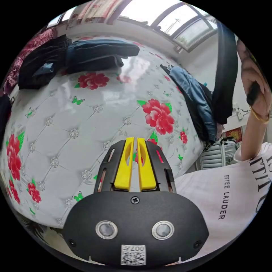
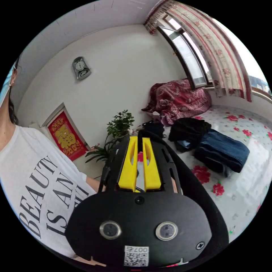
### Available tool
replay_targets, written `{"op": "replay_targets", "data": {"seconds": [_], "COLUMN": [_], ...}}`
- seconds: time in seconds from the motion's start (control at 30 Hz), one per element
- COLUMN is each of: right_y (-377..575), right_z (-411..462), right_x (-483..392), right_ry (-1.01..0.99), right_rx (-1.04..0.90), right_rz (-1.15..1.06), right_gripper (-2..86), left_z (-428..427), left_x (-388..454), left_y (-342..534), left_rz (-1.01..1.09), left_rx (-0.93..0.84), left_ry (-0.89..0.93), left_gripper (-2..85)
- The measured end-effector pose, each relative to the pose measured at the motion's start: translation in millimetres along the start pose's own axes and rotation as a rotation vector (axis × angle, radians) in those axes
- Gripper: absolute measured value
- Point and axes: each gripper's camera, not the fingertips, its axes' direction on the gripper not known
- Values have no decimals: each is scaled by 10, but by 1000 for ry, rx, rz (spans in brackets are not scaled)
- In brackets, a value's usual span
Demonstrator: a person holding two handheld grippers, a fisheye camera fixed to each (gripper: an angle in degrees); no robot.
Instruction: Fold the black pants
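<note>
Your left gripper is closed, empty, above the bed; your right gripper pinches the black pants, lifted.

**Left gripper held empty over the floral bed**

My left gripper sits at lower centre of the frame, its two yellow jaws almost closed with only a thin gap and nothing between them. Behind it spreads the white quilted bed cover with red flowers. At the upper left I see a heap of folded dark clothes. A blue denim garment lies at the bed's right edge. At the upper right a long black cloth, seemingly the black pants, hangs beside a raised hand. A white printed T-shirt fills the lower right.
</note>
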Motion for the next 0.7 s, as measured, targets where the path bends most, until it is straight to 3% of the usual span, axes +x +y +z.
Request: {"op": "replay_targets", "data": {"seconds": [0.1,0.17,0.23,0.3,0.43,0.5,0.63,0.7], "right_y": [-62,74,296,582,1123,1707,2580,2910], "right_z": [1327,1878,2211,2374,2085,1596,573,53], "right_x": [-768,-1126,-1253,-1069,-279,368,1131,1443], "right_ry": [-440,-533,-499,-395,-178,56,495,723], "right_rx": [-224,-370,-490,-562,-515,-466,-391,-367], "right_rz": [-106,-161,-178,-127,103,328,632,711], "right_gripper": [17,28,38,51,58,60,68,77], "left_z": [-381,-552,-701,-842,-1134,-1325,-1456,-1377], "left_x": [-316,-559,-855,-1305,-1807,-1973,-1923,-1670], "left_y": [304,482,692,1043,1600,1823,1757,1472], "left_rz": [-97,-186,-316,-545,-749,-805,-678,-484], "left_rx": [105,141,168,158,249,283,291,249], "left_ry": [65,64,39,-12,16,-9,-29,-28], "left_gripper": [-2,-4,-8,-9,-7,1,56,91]}}
